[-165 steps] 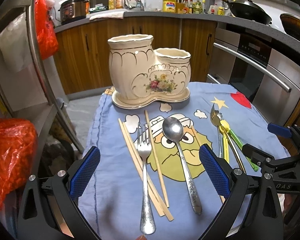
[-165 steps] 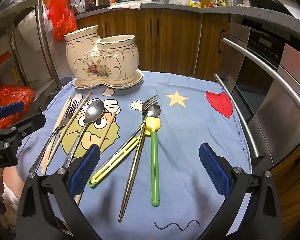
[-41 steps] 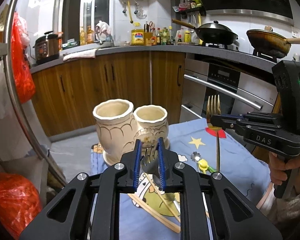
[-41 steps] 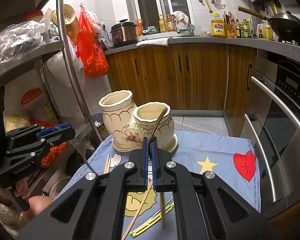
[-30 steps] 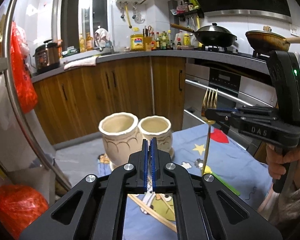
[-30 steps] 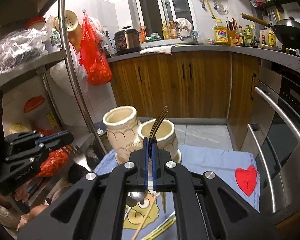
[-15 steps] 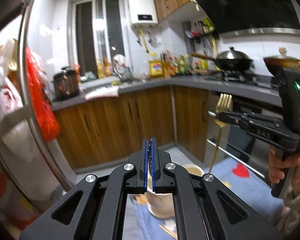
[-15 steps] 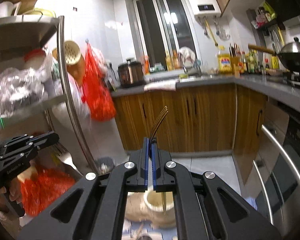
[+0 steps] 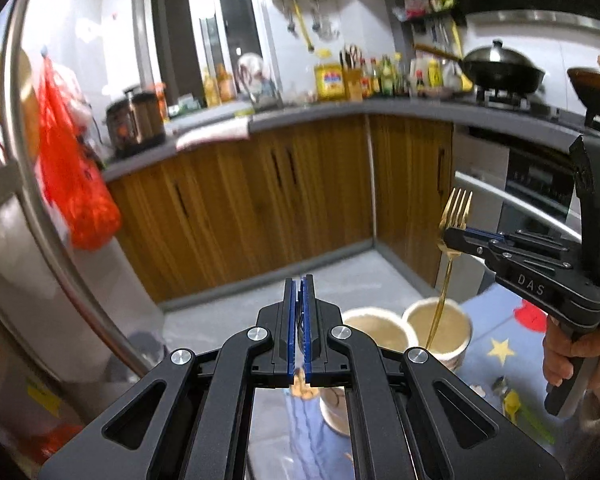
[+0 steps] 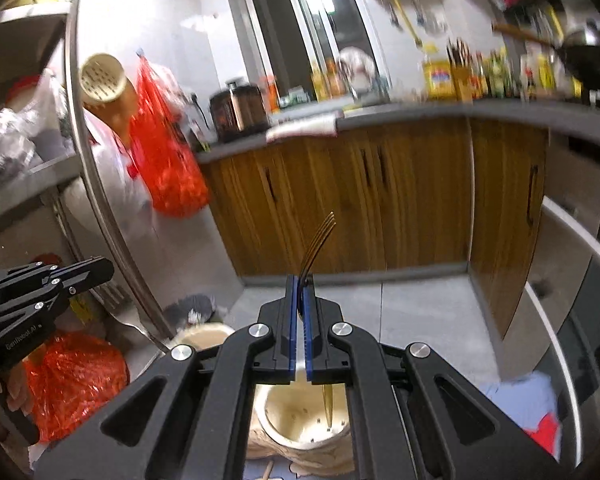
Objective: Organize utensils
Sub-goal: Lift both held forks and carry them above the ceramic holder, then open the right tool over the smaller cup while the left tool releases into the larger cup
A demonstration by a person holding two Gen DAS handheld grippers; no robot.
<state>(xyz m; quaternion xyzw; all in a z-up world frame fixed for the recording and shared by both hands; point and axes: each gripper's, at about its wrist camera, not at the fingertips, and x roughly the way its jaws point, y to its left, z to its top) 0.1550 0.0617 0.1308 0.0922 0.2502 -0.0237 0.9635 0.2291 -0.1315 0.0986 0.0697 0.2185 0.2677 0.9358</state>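
A kitchen with wooden cabinets, a grey counter crowded with bottles, a lidded wok on the hob and a red plastic bag hung from a steel rack is seen around a table covered by a blue cartoon cloth. On the cloth a cream ceramic double-cup utensil holder is set.

A gold fork, slim and long-handled, is clamped tines-up near its neck by the right gripper, and its handle tip is lowered into the right-hand cup, whose drain holes are seen in the right wrist view. A silver fork is pinched by the left gripper, its jaws pressed together on it; its handle is seen reaching down toward the other cup's rim, though whether it is inside cannot be told.

Compared with half a second ago, the holder is seen closer beneath both grippers, and the gold handle has been brought from above the table into the cup.
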